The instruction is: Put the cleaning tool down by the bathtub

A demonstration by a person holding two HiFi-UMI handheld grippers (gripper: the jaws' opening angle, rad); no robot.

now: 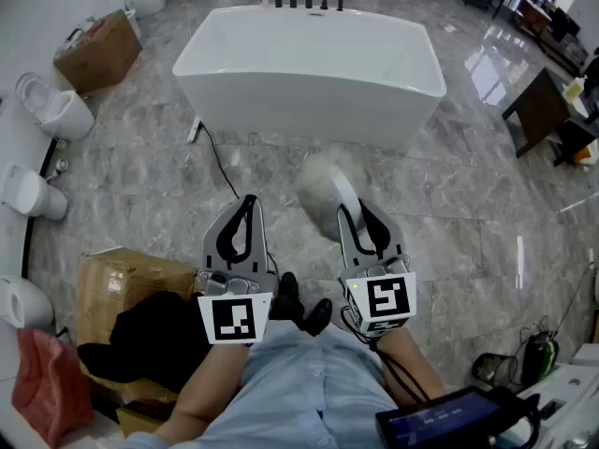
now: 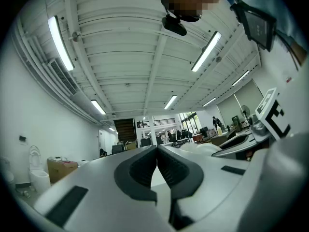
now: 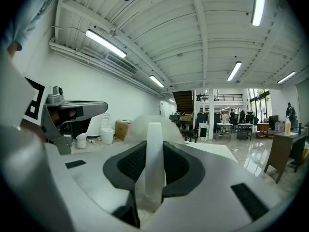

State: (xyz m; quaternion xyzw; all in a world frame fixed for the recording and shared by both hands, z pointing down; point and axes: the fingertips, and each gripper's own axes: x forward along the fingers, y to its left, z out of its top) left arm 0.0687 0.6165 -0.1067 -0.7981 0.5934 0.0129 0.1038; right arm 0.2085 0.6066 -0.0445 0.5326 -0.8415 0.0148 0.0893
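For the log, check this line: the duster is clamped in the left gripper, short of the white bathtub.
Wrong gripper: the right gripper view shows the duster clamped in the right gripper, short of the white bathtub. The left gripper is shut, empty.

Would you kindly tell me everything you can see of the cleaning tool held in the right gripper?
The cleaning tool has a flat white handle, plastic by its look, and a pale fluffy head that is blurred in the head view. The right gripper is shut on the handle, a pad on either side. The tool points ahead, above the grey floor, short of the white bathtub.
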